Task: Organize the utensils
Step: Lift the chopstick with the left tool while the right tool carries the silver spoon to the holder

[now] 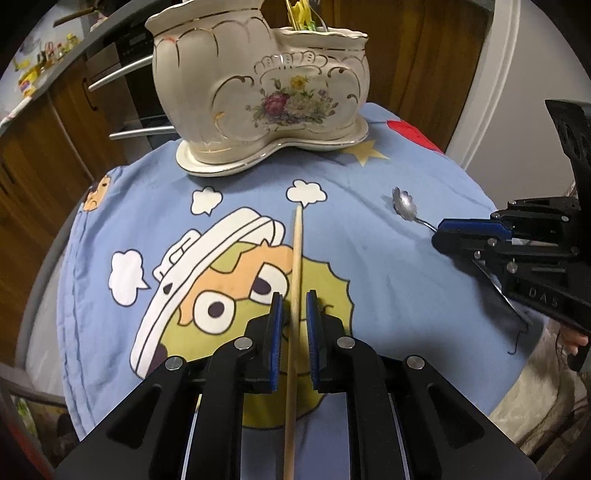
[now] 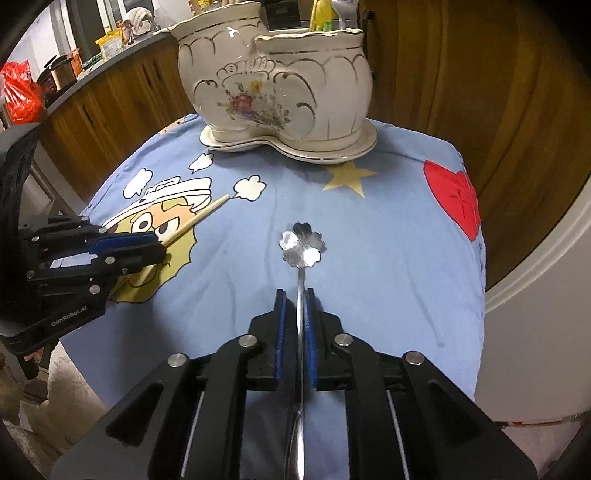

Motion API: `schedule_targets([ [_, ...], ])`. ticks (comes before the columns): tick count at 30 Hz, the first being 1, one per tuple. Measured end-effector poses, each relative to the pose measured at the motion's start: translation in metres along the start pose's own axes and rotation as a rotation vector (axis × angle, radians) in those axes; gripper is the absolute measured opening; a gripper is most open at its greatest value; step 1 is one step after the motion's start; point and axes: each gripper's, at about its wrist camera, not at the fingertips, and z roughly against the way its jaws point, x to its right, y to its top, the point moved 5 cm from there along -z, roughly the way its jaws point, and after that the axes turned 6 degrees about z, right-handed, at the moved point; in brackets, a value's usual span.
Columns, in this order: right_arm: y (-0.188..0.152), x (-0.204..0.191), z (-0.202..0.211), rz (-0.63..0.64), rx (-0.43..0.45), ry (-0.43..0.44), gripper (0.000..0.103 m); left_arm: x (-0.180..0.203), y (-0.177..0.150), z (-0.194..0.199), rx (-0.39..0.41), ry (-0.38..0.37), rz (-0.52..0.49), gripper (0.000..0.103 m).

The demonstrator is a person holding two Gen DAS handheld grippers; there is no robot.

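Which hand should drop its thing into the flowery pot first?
Probably the right. The right gripper looks shut on the silver flower-shaped spoon, pointing at the cream floral ceramic holder. The left gripper only straddles the wooden chopstick, with gaps showing either side, so it hasn't gripped yet.

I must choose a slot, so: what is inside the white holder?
The holder's smaller pot shows yellow-green utensils sticking out. The larger pot's contents and both pots' depths are hidden by the walls.
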Motion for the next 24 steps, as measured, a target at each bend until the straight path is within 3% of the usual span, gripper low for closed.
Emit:
schedule_targets([
  [3,0.001,-0.002,-0.002,0.019,0.012,-0.007,0.010,0.000,0.003,-0.003,0.014,0.012,-0.018,0.006],
  [4,0.001,-0.001,-0.001,0.015,0.016,-0.008,0.004,-0.001,0.004,-0.003,0.018,0.008,-0.020,0.005],
  [8,0.005,0.005,0.009,-0.018,0.073,0.019,0.003,-0.003,0.006,0.003,0.069,-0.060,-0.009,0.005],
  [10,0.009,0.007,0.020,-0.025,0.122,0.028,0.003,-0.008,0.006,0.009,0.099,-0.060,-0.005,0.005],
  [18,0.043,0.012,0.076,-0.024,0.380,0.060,0.003,-0.033,0.028,0.072,0.356,-0.124,0.021,0.005],
  [24,0.100,0.023,0.110,-0.030,0.597,0.036,0.003,-0.054,0.086,0.116,0.601,-0.133,0.106,0.005],
])
